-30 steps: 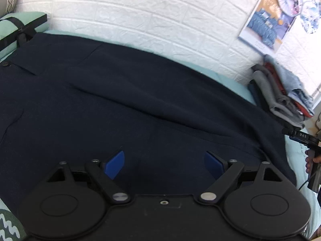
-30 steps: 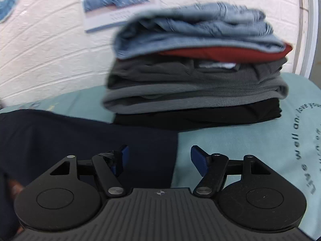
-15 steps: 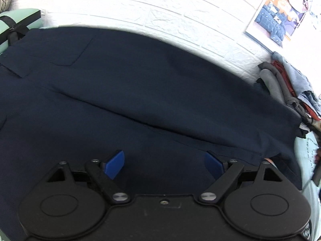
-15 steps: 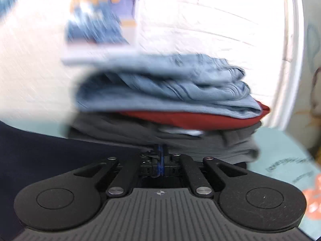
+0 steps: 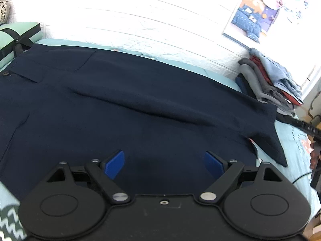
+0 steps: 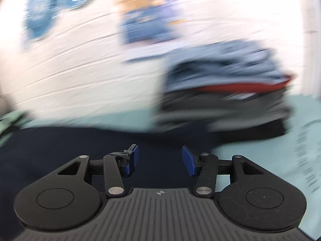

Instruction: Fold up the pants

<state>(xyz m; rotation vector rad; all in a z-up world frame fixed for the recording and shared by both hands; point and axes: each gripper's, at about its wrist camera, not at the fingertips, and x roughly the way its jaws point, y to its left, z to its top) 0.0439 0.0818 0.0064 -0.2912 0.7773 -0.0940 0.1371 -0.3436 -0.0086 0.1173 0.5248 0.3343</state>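
Bed: we see a light teal sheet (image 5: 295, 140) below a white brick wall (image 5: 140, 20).
Pants: navy pants (image 5: 140, 100) lie spread flat across the bed.
Stack: folded clothes (image 5: 268, 80) sit just beyond the leg hems.
Left tool: our left tool (image 5: 163, 161) hovers over the pants, released.
Right tool: our right tool (image 6: 159, 161) has just been opening; nothing sits between its fingers.

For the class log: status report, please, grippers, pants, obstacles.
Left gripper open, empty. Right gripper just reopened, empty. Navy pants spread flat, unfolded. Folded clothes stack touches leg ends.
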